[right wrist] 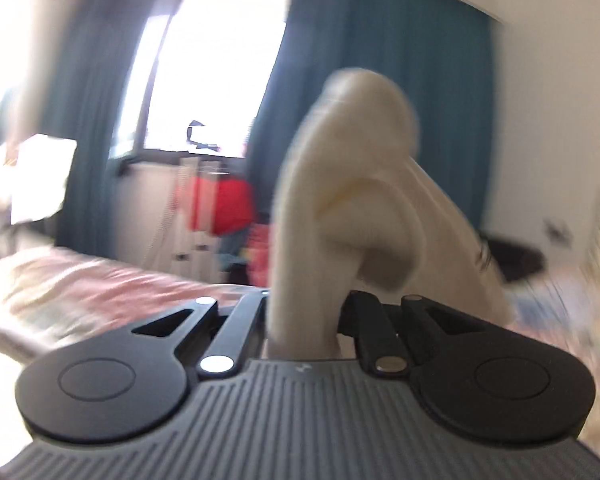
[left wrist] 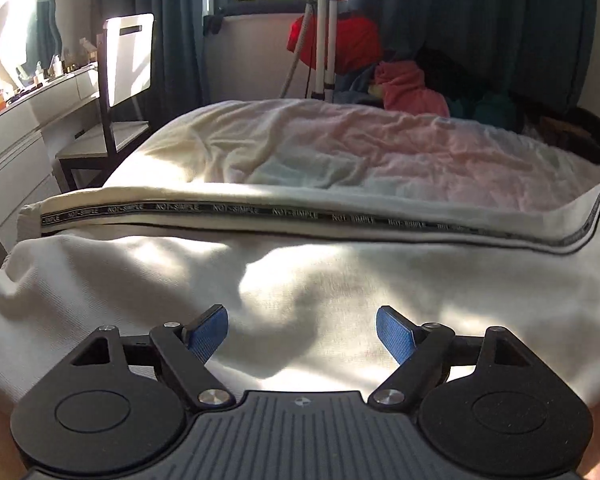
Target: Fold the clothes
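Observation:
A cream-white garment with a black lettered stripe lies spread across the near part of the bed. Just above it my left gripper stands open, its blue pads wide apart with nothing between them. In the blurred right wrist view, my right gripper is shut on a bunched fold of the cream-white garment. That fold rises above the fingers and drapes down to the right. The cloth hides the right fingertips.
The bed with its rumpled pale sheet stretches ahead. Beyond it lie a heap of coloured clothes, a tripod and teal curtains. A chair and a white dresser stand to the left.

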